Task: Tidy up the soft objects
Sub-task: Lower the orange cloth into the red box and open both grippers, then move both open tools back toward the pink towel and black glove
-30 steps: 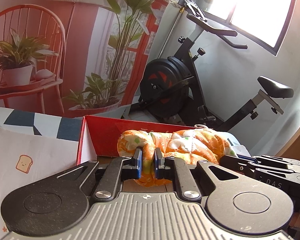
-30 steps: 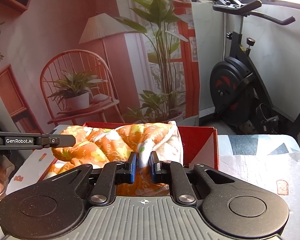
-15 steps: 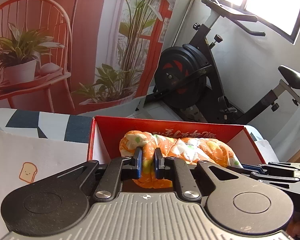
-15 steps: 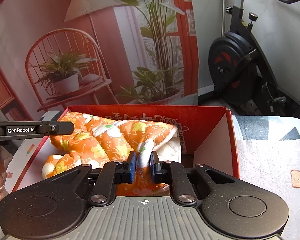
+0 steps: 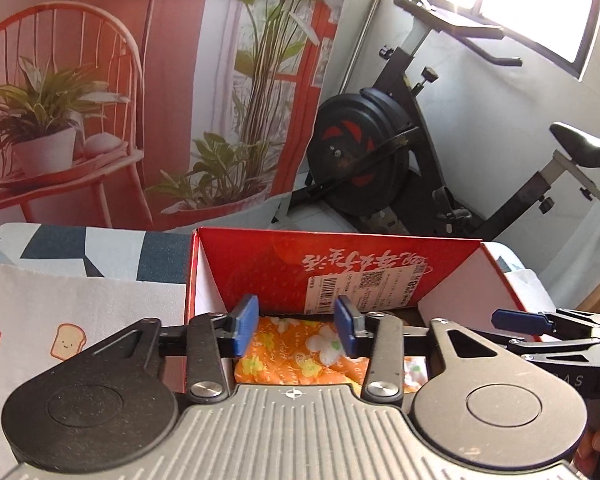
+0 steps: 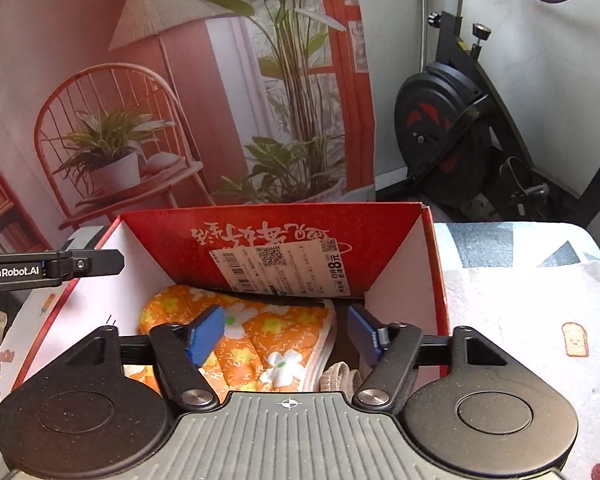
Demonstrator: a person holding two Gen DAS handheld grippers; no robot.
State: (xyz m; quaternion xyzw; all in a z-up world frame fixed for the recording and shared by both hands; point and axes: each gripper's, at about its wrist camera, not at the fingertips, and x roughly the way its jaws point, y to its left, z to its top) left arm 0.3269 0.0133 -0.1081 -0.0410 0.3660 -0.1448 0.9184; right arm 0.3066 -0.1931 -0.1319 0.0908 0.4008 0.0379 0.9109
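Red box [image 6: 439, 280] label "8元", "GenRobot.AI" left claw [image 5: 296, 324], right claw [image 6: 286, 338] just opened, gripping nothing

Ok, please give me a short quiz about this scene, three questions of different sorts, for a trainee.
1. True or false: the orange floral quilt lies inside the red box.
2. The right tool is: A) shut on the quilt, B) open above the quilt, C) out of view.
3. What is stuck on the box's far inner wall?

Key:
1. True.
2. B.
3. A white printed label with barcode.
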